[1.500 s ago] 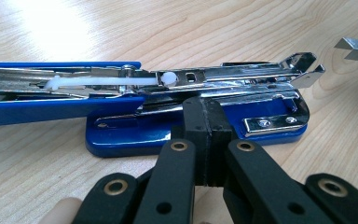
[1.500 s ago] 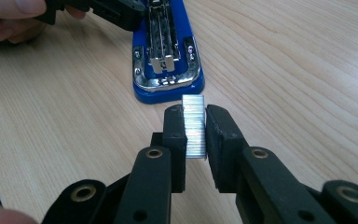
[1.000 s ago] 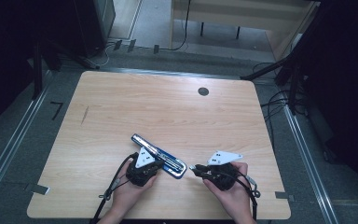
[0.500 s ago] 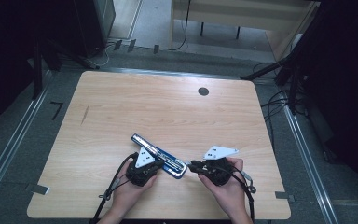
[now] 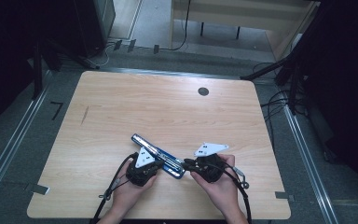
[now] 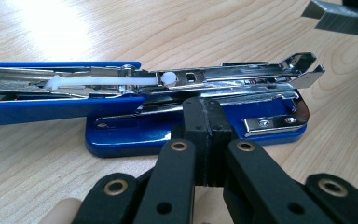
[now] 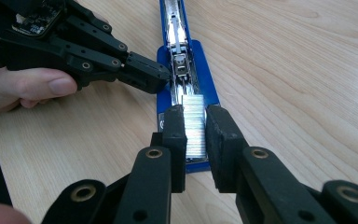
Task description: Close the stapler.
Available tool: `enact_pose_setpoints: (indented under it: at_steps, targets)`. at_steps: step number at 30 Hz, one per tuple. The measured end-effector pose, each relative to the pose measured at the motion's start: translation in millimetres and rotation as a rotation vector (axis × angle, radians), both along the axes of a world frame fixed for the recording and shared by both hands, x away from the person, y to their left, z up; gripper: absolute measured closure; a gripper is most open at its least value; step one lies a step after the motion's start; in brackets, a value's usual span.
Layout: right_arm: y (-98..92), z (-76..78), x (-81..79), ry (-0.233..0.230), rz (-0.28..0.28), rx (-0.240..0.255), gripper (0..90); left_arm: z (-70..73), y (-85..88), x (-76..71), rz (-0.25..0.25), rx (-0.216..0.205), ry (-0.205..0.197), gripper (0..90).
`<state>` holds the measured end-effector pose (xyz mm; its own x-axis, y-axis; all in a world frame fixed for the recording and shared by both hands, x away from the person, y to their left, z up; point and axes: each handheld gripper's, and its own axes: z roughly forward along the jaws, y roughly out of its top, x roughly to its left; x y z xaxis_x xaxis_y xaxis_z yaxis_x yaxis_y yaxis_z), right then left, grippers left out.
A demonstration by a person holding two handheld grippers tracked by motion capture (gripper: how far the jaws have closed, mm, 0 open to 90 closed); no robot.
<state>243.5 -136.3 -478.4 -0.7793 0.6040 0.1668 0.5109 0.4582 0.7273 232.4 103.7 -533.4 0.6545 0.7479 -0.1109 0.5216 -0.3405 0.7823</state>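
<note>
Two grippers meet at an opened blue stapler (image 5: 161,158) lying near the counter's (image 5: 168,112) front edge. Left gripper (image 6: 205,126): jaws pressed together against its base. Right gripper (image 7: 196,126): jaws pinching a staple strip (image 7: 195,123) above the magazine. No readable writing shows.

We see a light wooden table (image 5: 121,107) with rounded corners, standing on grey floor (image 5: 9,140). A round dark grommet (image 5: 203,91) sits near its far edge. A dark streak (image 5: 84,115) marks the left part. Black cables (image 5: 275,100) lie on the floor at the right. A wooden desk (image 5: 242,14) stands beyond.
</note>
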Motion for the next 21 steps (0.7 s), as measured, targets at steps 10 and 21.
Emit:
enact_pose_setpoints:
  at_steps: [10,21]
  targets:
    - [13.9,1.2,6.5,0.018,0.02,-0.023,79.5,0.0,0.1,0.1,0.0,-0.002,0.002,90.0]
    - [24.8,-3.5,13.1,0.044,0.029,-0.047,79.5,0.0,-0.1,-0.1,0.0,0.002,-0.003,90.0]
